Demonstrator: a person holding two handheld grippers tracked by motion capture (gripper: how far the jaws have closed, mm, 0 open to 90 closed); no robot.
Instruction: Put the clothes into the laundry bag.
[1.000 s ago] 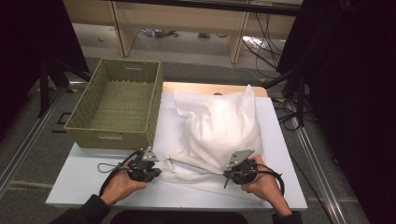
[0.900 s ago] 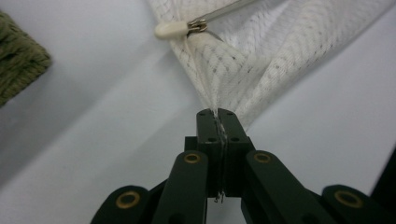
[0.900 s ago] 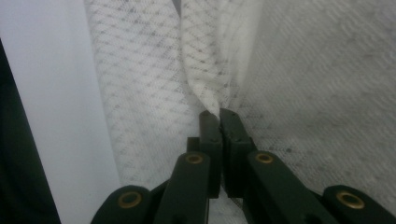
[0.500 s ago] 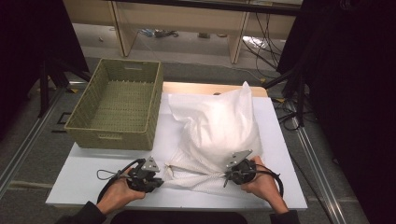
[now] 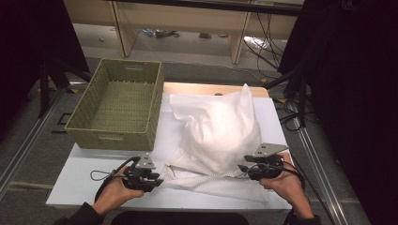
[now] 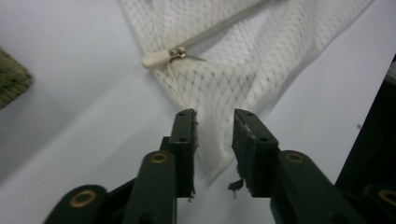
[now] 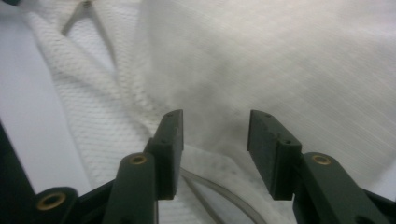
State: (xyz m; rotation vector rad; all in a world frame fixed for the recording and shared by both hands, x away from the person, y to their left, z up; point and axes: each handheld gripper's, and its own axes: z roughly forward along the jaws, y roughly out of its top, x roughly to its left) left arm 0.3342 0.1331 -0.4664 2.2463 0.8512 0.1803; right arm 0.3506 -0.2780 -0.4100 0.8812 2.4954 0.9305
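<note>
A white mesh bag [image 5: 206,180] lies flat near the table's front edge, and a puffy white cloth bundle [image 5: 220,126] stands up from it. My left gripper [image 5: 158,180] sits at the bag's left corner. In the left gripper view its jaws have just been opening; the left gripper [image 6: 215,116] stands open with the mesh corner [image 6: 212,154] loose between the jaws, and the zipper pull [image 6: 161,57] lies beyond. My right gripper [image 5: 243,168] is at the bag's right side. Its jaws have also just been opening: the right gripper [image 7: 215,116] is open over mesh and white cloth [image 7: 289,60], gripping nothing.
A woven green-brown basket [image 5: 117,108], nothing in it, stands at the back left of the white table [image 5: 80,178]. Black cables trail from both grippers. Low shelving and cables are on the floor beyond the table.
Both grippers were shut on the mesh bag's front edge and have opened, letting it go. The right hand has drifted to the right and lifted a little; the left hand has barely moved.
</note>
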